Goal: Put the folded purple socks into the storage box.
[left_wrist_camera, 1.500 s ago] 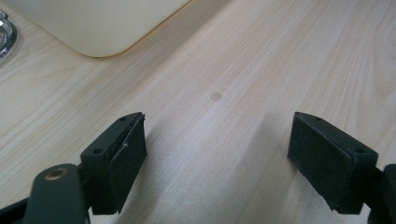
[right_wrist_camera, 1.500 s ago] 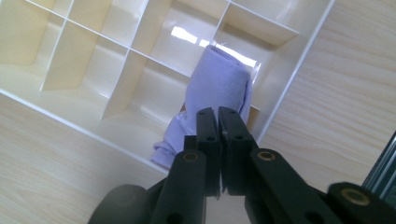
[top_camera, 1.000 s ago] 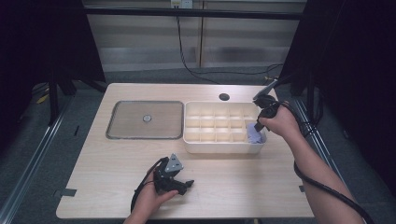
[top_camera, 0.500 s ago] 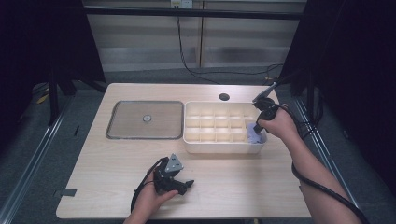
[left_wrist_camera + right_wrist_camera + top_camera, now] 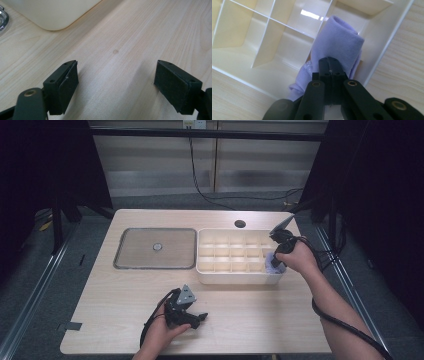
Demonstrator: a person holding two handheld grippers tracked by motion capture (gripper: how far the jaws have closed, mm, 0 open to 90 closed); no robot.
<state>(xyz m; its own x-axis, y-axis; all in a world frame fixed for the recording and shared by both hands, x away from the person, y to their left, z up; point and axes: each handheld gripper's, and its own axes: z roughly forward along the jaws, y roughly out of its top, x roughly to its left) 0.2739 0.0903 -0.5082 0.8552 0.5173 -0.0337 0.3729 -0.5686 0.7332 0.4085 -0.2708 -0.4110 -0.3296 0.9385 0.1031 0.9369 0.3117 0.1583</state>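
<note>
Right gripper (image 5: pixel 329 75), fingers clamped on a rolled lavender sock (image 5: pixel 337 45), is lowering it into the near right corner cell of the divided tray (image 5: pixel 235 279); whether it touches bottom is unclear. Left gripper (image 5: pixel 115 85) rests on the table (image 5: pixel 280 320), fingers apart. Next: seat the sock, then release.

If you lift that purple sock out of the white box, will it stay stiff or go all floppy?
Probably floppy: the purple sock is soft knit cloth, rolled and already bulging and folding around the right gripper, whose fingers are pinched shut on it. It looks light for its size. It shouldn't slip easily, since the cloth bunches in the grip inside the divided box.
</note>
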